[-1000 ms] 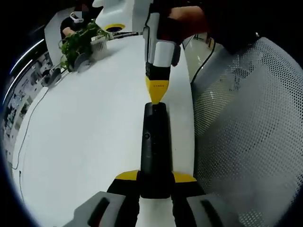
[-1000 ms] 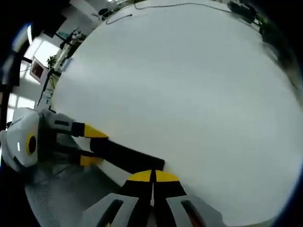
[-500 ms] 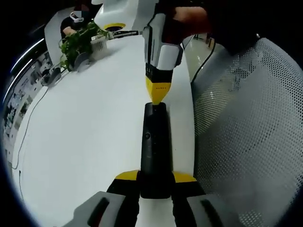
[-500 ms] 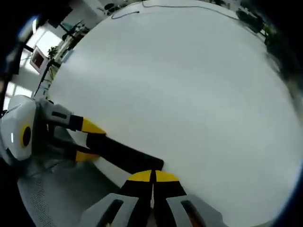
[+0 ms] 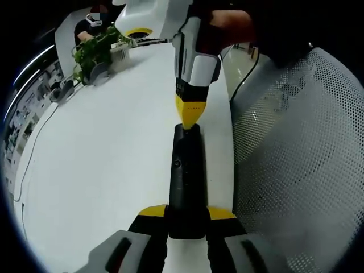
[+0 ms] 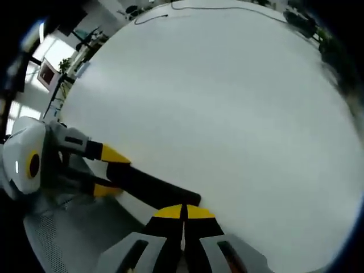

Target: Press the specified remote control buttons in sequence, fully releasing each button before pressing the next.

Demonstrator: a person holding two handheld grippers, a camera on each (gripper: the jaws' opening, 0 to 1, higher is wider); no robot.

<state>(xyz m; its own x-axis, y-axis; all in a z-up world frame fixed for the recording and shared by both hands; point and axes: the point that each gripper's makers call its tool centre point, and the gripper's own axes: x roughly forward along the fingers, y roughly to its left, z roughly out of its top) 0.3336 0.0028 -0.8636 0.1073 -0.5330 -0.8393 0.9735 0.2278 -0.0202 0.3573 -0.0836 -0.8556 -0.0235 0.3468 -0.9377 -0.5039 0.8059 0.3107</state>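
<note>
In the left gripper view, my left gripper [image 5: 186, 215] is clamped on the near end of the remote [image 5: 186, 176], one yellow-tipped jaw against each long side. The remote lies flat on the white table [image 5: 102, 153], near the table's edge, and runs straight away from me. My right gripper [image 5: 189, 116] comes down from above with its jaws pressed together into one yellow point, and that point sits on the remote's far end. Whether it is bearing down on a button or only touching the casing, I cannot tell. A mesh chair [image 5: 296, 148] stands off the table's edge, and a plant [image 5: 94, 51] sits at the far end of the table.

In the right gripper view, my right gripper [image 6: 184, 213] has its jaws closed against each other with nothing between them, and their tips meet the near end of the remote [image 6: 153, 189]. The left gripper [image 6: 105, 170] grips the remote's other end from the side, a jaw on each flank. The table [image 6: 227, 102] spreads out bare beyond.

I judge this to be a press in progress on a button at that end of the remote. Next I need to lift the closed tip fully clear so the button releases, then shift it along the remote to the following button, keeping the left grip steady so the remote does not slide.
</note>
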